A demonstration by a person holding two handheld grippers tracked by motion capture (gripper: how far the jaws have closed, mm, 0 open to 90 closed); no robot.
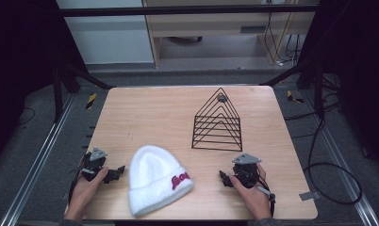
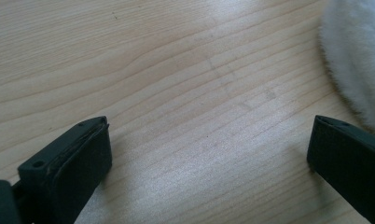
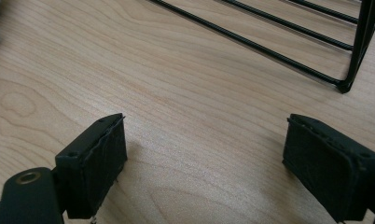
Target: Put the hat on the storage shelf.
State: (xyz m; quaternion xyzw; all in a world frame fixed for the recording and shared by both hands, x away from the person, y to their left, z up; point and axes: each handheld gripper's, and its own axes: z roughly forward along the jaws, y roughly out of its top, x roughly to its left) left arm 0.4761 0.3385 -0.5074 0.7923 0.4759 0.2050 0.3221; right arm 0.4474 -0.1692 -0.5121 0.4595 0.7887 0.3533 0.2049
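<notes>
A fluffy white knitted beanie with a red embroidered logo [image 1: 155, 178] is lying flat on the light wooden table [image 1: 145, 117], near its front edge, between the two hand-held tools. The left gripper [image 1: 116, 173] is resting just beside the hat's left side with its jaws standing wide apart; in its own view the woolly edge [image 2: 358, 56] is sitting close to the right-hand jaw, not yet between the two. The right gripper [image 1: 224, 177] is waiting on the other side, jaws likewise spread and holding nothing, with the black wire triangular rack [image 1: 218, 123] standing behind it. This looks like the approach stage, before any grasp. The next move is probably calling for the left gripper to be sliding onto the hat's rim and closing on the soft fabric
</notes>
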